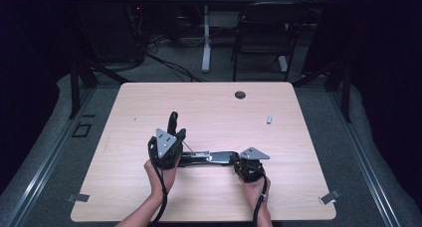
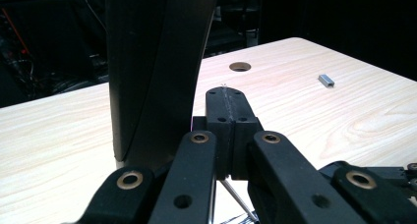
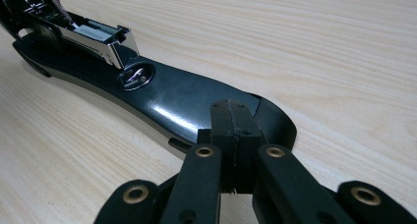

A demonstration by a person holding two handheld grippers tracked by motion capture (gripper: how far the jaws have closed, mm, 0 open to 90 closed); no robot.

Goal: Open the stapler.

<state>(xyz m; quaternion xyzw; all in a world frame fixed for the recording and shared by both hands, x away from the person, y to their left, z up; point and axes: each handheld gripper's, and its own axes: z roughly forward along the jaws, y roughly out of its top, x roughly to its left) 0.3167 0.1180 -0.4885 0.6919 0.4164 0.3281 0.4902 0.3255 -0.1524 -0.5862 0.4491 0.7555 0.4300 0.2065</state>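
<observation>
A black stapler (image 1: 209,157) lies swung wide open on the wooden table (image 1: 149,197). Its lid (image 1: 172,120) stands upright, a tall dark shape in the left gripper view (image 2: 152,62). My left gripper (image 1: 181,134) sits just right of that lid, jaws shut (image 2: 226,94) with nothing seen between them. The stapler's base (image 3: 187,98) stretches away in the right gripper view, with the metal staple channel (image 3: 98,37) above it. My right gripper (image 1: 235,160), also shut (image 3: 231,108), has its tips over the base's near end; I cannot tell whether they touch.
A small grey block of staples (image 1: 268,119) (image 2: 325,80) lies apart on the table's right half. A round cable hole (image 1: 240,94) (image 2: 240,66) is near the far edge. A chair (image 1: 263,33) and desk legs stand beyond the table.
</observation>
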